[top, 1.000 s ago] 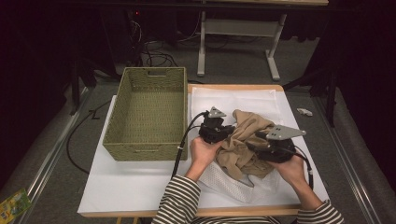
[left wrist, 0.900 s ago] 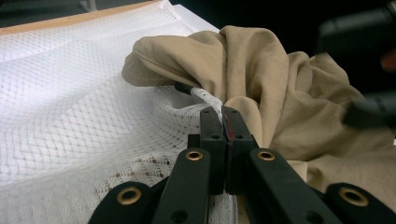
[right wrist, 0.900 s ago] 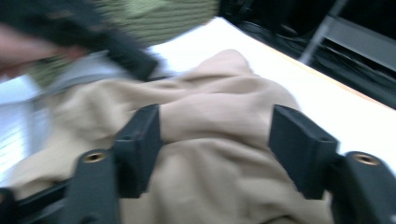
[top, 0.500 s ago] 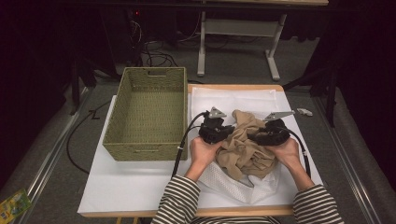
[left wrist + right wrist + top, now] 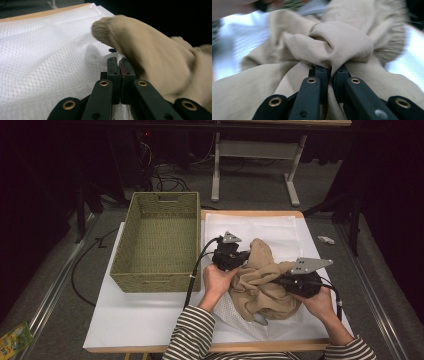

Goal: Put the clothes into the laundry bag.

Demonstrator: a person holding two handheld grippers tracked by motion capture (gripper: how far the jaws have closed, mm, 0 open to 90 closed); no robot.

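Both hand-held grippers are clamped: left [image 5: 120,65] on the mesh [image 5: 45,57], right [image 5: 331,71] on the cloth [image 5: 342,42]. Lift together (evenly) toward the basket [image 5: 161,270].

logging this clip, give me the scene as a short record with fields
work in hand: tan garment bunched on a white mesh bag
left gripper: jaws shut on the mesh bag's edge, beside the garment
right gripper: jaws shut on a fold of the garment
basket: woven, green, left of the mesh bag
surface: white table
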